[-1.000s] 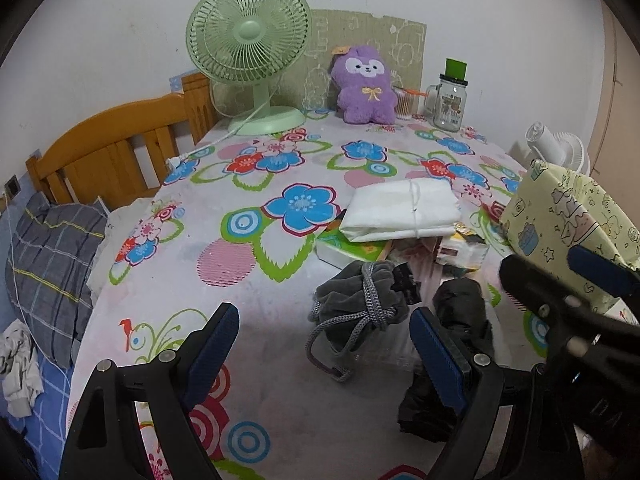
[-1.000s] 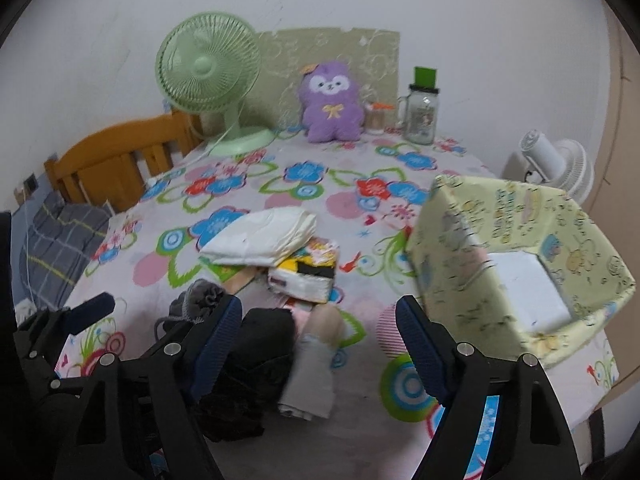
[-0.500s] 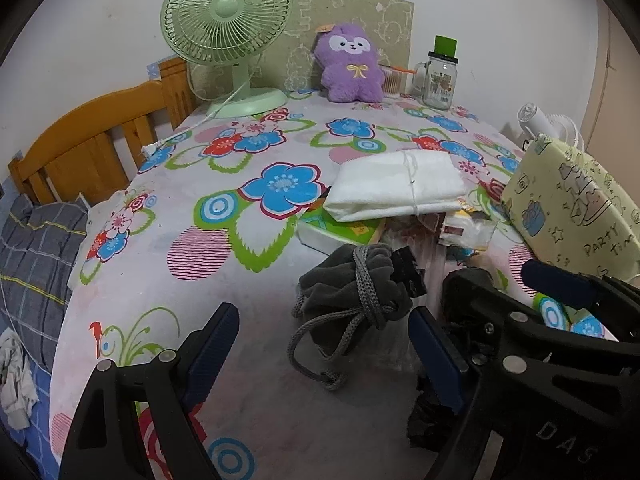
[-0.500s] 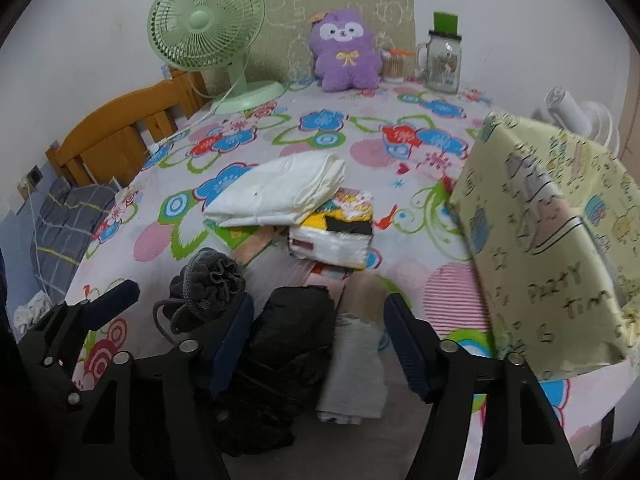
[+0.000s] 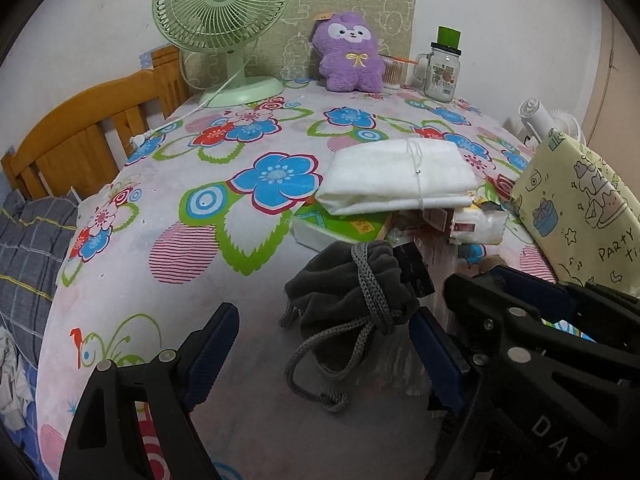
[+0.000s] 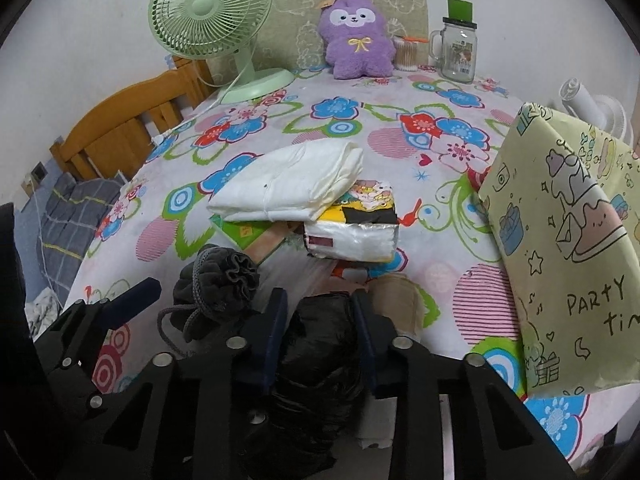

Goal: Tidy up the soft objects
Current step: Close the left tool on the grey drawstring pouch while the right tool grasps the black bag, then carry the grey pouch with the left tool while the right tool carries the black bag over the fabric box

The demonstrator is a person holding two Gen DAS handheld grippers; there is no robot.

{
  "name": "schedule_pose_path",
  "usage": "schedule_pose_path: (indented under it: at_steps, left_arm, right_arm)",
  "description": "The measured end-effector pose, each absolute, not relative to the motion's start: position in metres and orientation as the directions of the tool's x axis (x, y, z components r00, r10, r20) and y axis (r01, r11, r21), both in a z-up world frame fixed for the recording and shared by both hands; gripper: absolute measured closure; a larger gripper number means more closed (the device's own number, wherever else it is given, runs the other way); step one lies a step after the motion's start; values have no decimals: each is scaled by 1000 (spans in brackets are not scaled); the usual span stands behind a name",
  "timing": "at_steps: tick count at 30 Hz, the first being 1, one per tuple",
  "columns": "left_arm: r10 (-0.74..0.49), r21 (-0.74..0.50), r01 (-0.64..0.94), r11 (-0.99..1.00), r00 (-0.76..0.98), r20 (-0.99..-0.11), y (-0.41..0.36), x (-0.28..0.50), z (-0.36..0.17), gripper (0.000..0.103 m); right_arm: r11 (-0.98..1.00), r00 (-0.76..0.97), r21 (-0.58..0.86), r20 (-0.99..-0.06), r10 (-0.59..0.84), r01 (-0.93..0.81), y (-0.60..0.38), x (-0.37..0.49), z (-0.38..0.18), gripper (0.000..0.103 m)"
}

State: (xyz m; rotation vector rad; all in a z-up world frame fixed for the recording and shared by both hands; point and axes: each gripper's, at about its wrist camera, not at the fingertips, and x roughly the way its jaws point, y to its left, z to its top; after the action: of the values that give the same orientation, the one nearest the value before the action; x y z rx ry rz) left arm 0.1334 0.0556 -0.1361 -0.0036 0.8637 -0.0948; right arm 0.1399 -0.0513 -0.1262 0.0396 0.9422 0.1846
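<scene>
Right gripper [image 6: 320, 322] closing on a black bundle [image 6: 320, 344]

At the frame's lower centre its jaws had just narrowed and pressed the bundle's sides; a grey drawstring pouch [image 6: 218, 280] lay left, a yellow "PARTY" bag [image 6: 568, 248] stood right.

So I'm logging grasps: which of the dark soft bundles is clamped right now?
The crinkly black bundle, squeezed between the right gripper's just-closed jaws. The grey drawstring pouch lies free between the left gripper's open jaws.

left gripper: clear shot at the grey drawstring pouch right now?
Probably yes. The left gripper is open, and the pouch lies between its fingers on the table. The right gripper, just closed on the black bundle, crowds that side.
</scene>
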Motion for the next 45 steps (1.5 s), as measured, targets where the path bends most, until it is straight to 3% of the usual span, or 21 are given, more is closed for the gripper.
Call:
schedule_pose_path:
  at_steps: [3,6,13,22,45]
  left_arm:
    - [-92,-43,91,995,652,-752,54,135,-135,18]
    - [-145,-79,131,988,646,-749,51,134,-134,41]
    - [-142,-76,129,989,653,-744,50,131,-130,53]
    - [-139,-70,128,989,679,-721,49,124,-116,59]
    - [-126,-30,142,989,742,-659,22,105,-61,61]
  right_arm:
    - [984,577,114,-798,173,-137,-52,141,-126,71]
    - [984,586,107,-793,169,-139,-53,141,-124,73]
    - [985,593,99,-789,163,-139,-54,141,-122,75]
    - [986,619,100,-769,162,-134,-57,135,-109,75]
    - [987,698,99,-698,161,-128,-80,113,-53,75]
